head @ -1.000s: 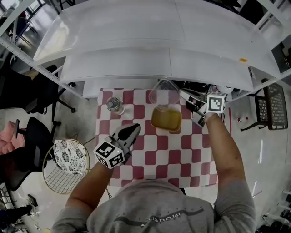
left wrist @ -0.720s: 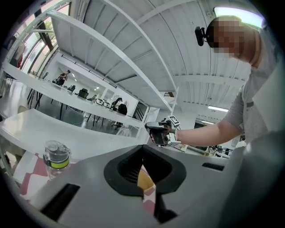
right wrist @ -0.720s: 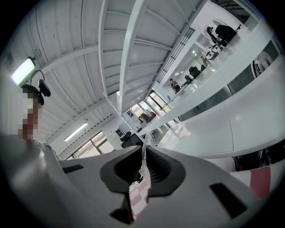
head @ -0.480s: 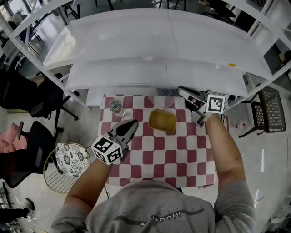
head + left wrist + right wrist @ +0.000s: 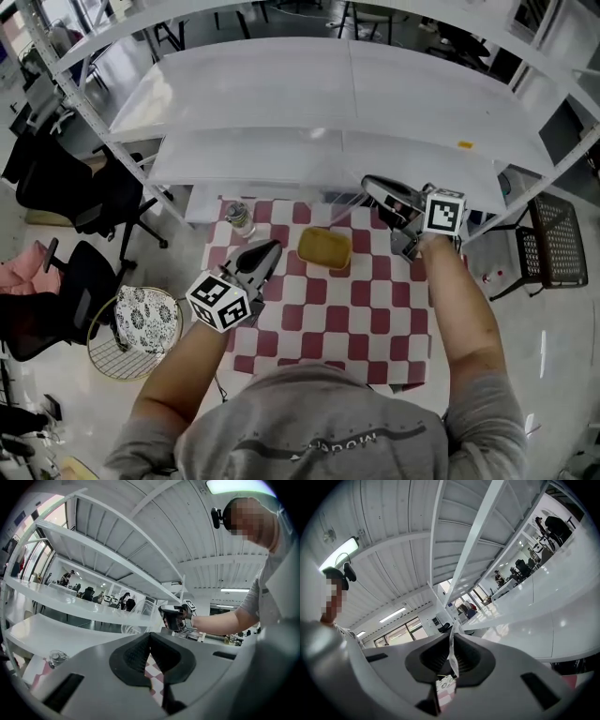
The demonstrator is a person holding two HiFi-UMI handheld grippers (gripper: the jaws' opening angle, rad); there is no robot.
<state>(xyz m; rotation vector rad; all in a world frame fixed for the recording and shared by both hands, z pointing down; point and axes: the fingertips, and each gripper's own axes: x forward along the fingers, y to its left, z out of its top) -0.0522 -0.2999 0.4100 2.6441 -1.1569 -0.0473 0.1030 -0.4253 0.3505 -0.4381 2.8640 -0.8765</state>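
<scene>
Pinching a thin clear plastic lid (image 5: 453,650) edge-on, the right gripper (image 5: 453,637) has its fingers clenched on it; only that gripper's own view shows the grip. In the head view the lid is a faint sheen just beyond the yellow tub (image 5: 323,247), which sits on the checked tabletop (image 5: 375,319). The left gripper (image 5: 270,250) hovers just left of the tub, and its own view shows its fingers clenched together on nothing. That view also catches the lid's curved rim beside the right gripper. A capped bottle (image 5: 239,217) stands left of the tub, beyond the left gripper; its label is too small to read.
</scene>
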